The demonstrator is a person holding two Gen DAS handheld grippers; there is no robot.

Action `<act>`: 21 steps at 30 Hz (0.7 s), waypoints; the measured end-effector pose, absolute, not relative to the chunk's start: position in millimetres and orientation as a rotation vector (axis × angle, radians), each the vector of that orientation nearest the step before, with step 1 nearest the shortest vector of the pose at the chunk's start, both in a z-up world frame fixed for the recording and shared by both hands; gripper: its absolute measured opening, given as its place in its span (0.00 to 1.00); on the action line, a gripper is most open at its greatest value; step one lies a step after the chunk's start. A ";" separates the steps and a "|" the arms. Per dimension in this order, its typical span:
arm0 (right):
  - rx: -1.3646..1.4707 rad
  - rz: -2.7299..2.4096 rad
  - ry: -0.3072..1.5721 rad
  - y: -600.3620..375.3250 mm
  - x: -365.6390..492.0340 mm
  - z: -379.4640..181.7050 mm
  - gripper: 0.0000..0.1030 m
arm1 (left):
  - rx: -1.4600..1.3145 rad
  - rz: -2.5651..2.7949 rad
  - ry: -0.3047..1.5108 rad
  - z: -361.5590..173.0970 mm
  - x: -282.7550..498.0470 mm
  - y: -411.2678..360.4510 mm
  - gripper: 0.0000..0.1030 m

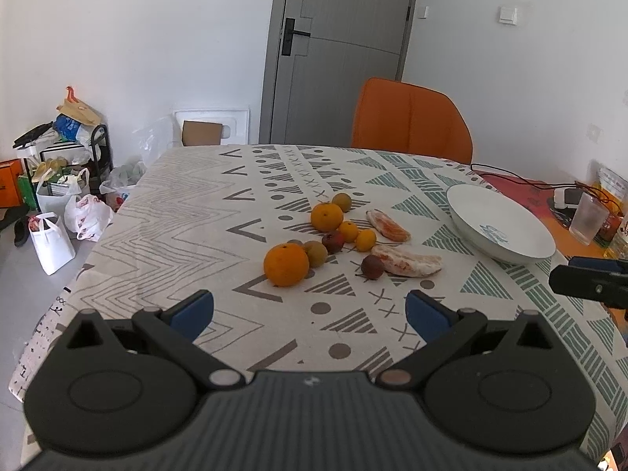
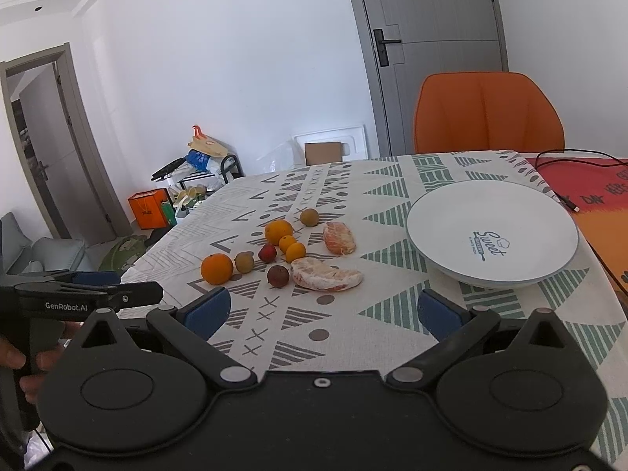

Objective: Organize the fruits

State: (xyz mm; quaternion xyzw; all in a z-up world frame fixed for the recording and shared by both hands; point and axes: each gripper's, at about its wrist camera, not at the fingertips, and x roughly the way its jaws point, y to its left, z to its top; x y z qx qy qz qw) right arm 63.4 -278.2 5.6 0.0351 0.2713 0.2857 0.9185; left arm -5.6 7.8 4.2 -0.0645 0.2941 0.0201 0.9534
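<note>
We held both tools back from the fruit, the left gripper (image 1: 310,310) and the right gripper (image 2: 322,310) each spread wide with nothing between the pads. The fruit lay loose on the patterned tablecloth (image 2: 373,337), well short of the white plate (image 2: 439,212), which stood bare to the right. The big orange (image 1: 286,265) nearest us looked firm and fairly heavy, so we judged it should be taken across its middle. The small dark red fruit (image 2: 278,276) and the small oranges (image 2: 295,251) seemed light and likely to roll. The two peeled citrus pieces (image 2: 325,274) looked soft and wet, easily crushed, best pinched gently across the thick part.
</note>
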 end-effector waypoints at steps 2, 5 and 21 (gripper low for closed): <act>0.071 0.586 0.559 -278.1 63.6 5.8 1.00 | -0.129 0.039 0.596 4.6 -5.5 7.5 1.00; 0.072 0.586 0.559 -278.4 63.2 5.7 1.00 | -0.129 0.039 0.595 4.9 -4.9 7.2 1.00; 0.068 0.587 0.557 -277.5 63.6 4.2 1.00 | -0.130 0.020 0.606 2.9 -4.7 5.8 1.00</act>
